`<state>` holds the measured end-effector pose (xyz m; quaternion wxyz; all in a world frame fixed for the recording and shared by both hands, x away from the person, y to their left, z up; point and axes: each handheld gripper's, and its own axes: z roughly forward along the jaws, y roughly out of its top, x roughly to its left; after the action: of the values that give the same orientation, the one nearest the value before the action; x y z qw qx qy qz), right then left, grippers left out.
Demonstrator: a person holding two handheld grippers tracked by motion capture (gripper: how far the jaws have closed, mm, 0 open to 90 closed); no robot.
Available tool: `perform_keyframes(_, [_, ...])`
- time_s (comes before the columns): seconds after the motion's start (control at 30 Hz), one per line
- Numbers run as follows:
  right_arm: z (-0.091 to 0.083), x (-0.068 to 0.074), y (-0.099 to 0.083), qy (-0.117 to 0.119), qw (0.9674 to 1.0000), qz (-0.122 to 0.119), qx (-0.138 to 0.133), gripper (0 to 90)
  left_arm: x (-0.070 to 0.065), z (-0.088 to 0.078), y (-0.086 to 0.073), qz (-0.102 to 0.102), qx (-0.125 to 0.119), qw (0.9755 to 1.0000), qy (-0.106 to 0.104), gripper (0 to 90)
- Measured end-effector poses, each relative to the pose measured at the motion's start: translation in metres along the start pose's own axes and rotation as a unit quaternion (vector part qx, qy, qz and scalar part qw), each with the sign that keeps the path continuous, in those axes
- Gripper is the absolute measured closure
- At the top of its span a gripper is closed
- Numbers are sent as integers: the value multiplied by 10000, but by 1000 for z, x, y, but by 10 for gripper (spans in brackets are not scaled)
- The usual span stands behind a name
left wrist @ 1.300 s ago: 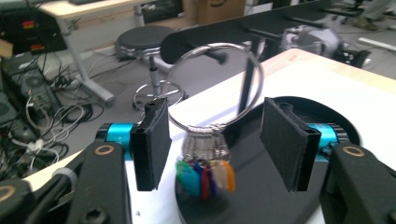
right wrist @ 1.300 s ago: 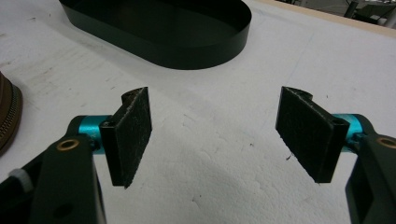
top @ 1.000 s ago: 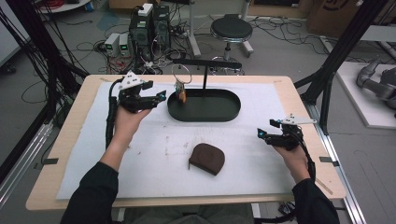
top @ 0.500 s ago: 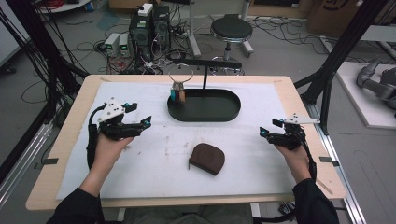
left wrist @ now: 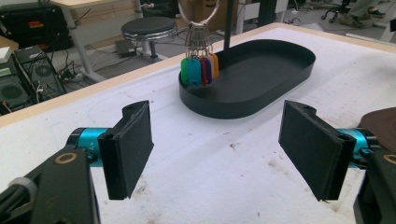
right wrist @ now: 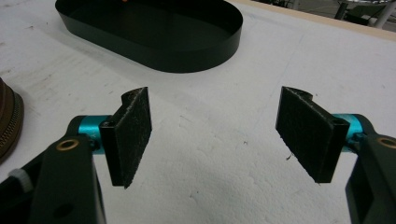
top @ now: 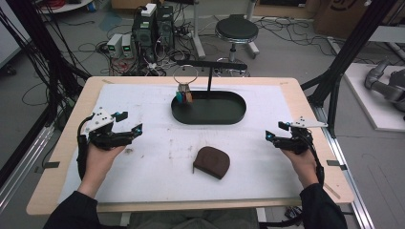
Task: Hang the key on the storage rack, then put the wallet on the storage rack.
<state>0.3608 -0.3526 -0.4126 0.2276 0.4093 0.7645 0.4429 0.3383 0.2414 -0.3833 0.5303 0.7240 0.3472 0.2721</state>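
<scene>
Hanging from the black stand's bar, the key ring w/ coloured tags dangled at the left end of the oval black tray, tags just over the tray's rim. Your left tool sat low over the white mat, well apart from the keys, jaws just opened wide w/ nothing betw. them. Your right tool hovered near the table's right edge, also wide open & empty, brown zip pouch lying betw. the two hands.
</scene>
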Motion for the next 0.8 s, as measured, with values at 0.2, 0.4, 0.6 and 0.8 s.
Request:
perform_keyframes(0.2, [-2, 0, -1, -1, 10000, 19, 5, 275, 1, 3, -4, -45, -15, 10000, -20, 254])
perform_keyframes(0.4, [-1, 1, -1, 9, 10000, -2, 0, 275, -1, 8, -5, 3, 15, 10000, -88, 254])
perform_keyframes(0.6, [1, 5, 0, 83, 9999, -78, 47, 275, 0, 7, -7, 62, 39, 9999, -113, 255])
perform_keyframes(0.8, [4, 17, 2, 257, 9994, -246, 43, 275, 3, 6, -9, -25, 28, 9999, -97, 255])
